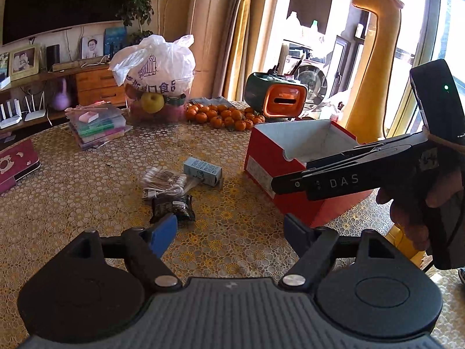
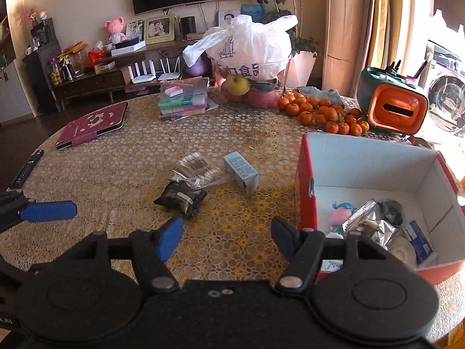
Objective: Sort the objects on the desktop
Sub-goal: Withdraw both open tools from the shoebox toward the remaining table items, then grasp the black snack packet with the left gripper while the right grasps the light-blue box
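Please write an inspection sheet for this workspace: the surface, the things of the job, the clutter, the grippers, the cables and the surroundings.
Surface: round table under a patterned lace-look cover.
Job's things: dark snack packet, cotton swab pack, blue carton lying on the table; red box open, several items already inside.
Clutter: tangerines, fruit bowl under a plastic bag, stacked books, maroon tablet case, remote.
Grippers: left gripper open, empty; right gripper open, empty.
Cables: white cable coiled beside the swabs.
Surroundings: TV cabinet, washing machine.
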Motion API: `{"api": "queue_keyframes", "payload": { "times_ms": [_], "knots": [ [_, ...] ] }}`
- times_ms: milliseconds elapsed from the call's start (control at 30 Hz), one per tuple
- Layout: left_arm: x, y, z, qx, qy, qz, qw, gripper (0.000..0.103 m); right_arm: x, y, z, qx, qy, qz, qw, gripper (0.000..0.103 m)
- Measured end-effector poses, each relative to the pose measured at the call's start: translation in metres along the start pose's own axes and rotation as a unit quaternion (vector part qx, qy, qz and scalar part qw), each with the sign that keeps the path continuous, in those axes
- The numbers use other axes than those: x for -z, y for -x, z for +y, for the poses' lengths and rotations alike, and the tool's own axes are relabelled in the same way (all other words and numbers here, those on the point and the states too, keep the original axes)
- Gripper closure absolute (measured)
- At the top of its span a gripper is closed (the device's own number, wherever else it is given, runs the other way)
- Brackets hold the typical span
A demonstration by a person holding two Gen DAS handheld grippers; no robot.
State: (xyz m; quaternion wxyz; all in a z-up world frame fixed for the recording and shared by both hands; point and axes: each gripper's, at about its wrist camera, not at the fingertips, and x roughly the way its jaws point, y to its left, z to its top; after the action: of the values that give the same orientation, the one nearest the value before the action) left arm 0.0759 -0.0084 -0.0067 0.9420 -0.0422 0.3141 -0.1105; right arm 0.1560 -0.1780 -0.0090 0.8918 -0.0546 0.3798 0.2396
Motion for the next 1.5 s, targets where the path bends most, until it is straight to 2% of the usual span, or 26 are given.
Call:
{"api": "queue_keyframes", "payload": {
  "times_ms": [67, 233, 333, 667, 933, 1100, 1300, 1500],
  "knots": [
    [0.002, -0.003, 0.008, -0.003, 0.007, 0.002, 1.0, 0.016, -0.005, -0.007, 0.004, -0.011, 0.003, -0.001, 1.0, 0.034],
    [0.009, -0.014, 0.025, -0.018, 0.019, -0.002, 0.9996, 0.013, -0.017, -0.024, 0.018, -0.022, 0.037, -0.012, 0.999, 0.031],
    [0.012, -0.022, 0.033, -0.025, 0.023, -0.004, 0.9994, 0.0, -0.025, -0.037, 0.022, -0.019, 0.046, -0.012, 0.999, 0.03],
    [0.019, -0.054, 0.059, -0.045, 0.033, 0.002, 0.9985, 0.0, -0.038, -0.088, 0.023, -0.007, 0.035, 0.016, 0.999, 0.029],
    [0.023, -0.08, 0.069, -0.06, 0.033, 0.011, 0.9976, 0.0, -0.048, -0.115, 0.02, 0.002, 0.042, 0.022, 0.999, 0.029],
    [0.022, -0.095, 0.081, -0.05, 0.062, 0.01, 0.9968, 0.0, -0.054, -0.129, 0.02, 0.009, 0.052, 0.027, 0.998, 0.029],
    [0.022, -0.114, 0.083, -0.06, 0.058, 0.01, 0.9965, 0.0, -0.06, -0.148, 0.013, 0.024, 0.061, 0.038, 0.997, 0.029],
    [0.021, -0.137, 0.077, -0.057, 0.04, 0.011, 0.9975, 0.0, -0.066, -0.173, 0.0, 0.045, 0.039, 0.061, 0.996, 0.029]
  ]
}}
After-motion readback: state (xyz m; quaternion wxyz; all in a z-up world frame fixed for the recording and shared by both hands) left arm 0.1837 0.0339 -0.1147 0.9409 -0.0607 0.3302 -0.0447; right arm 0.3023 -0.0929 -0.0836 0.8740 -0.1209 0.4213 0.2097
